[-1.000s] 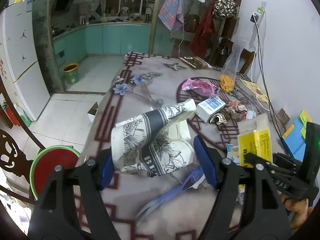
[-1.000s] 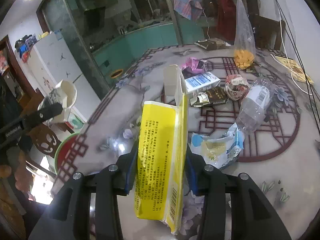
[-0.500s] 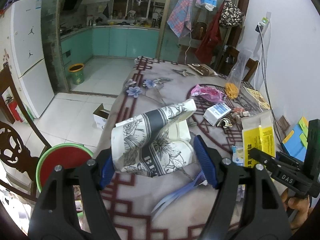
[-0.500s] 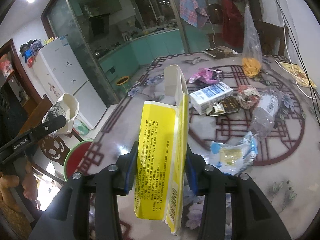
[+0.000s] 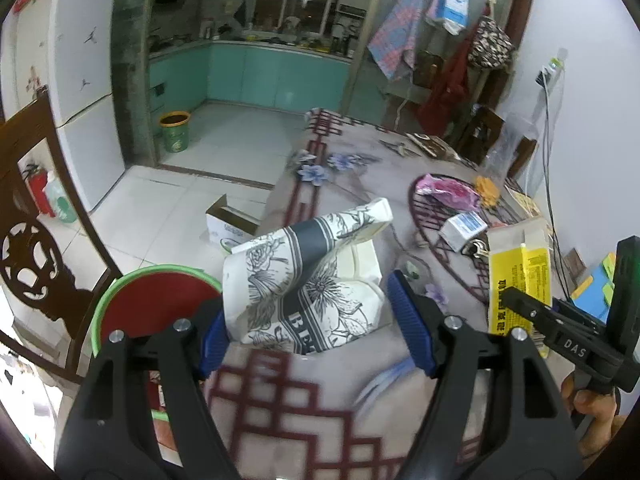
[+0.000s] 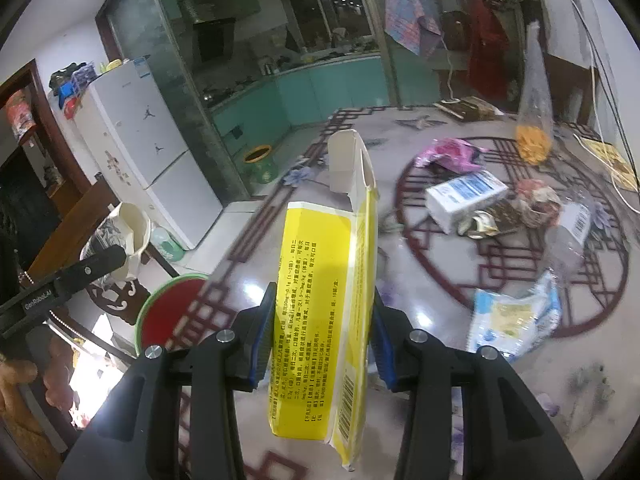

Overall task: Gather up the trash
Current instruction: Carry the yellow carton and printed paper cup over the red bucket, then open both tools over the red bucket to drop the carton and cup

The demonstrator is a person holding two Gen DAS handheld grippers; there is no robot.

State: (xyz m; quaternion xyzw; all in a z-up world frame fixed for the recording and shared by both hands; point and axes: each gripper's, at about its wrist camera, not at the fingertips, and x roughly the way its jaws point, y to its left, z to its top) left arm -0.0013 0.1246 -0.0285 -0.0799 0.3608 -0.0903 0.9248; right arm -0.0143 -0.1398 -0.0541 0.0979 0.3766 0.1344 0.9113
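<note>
Left tool [image 5: 312, 322] is clamped wide across a crumpled floral paper cup [image 5: 304, 280], centre frame of the left view. The cup looks light, soft and already dented, so more squeeze just collapses it; the hold on the body near the base looks adequate.

Right tool [image 6: 322, 346] is closed narrower on a yellow carton [image 6: 324, 320], centre frame of the right view, top flap torn open. It's light, thin card, stiff along its length but flexible across the faces. Pads sit mid-body on the broad faces, which looks fine.

The red bin [image 5: 154, 308] with its green rim sits lower left in both views, off the tabletop [image 5: 320, 408] edge, beside a dark wooden chair [image 5: 36, 256]. The path over the edge looks open. Watch the chair back on approach.

More litter sits at right: a blue-white box [image 6: 464, 198], a clear bottle [image 6: 568, 240], a pink wrapper [image 6: 450, 154].
</note>
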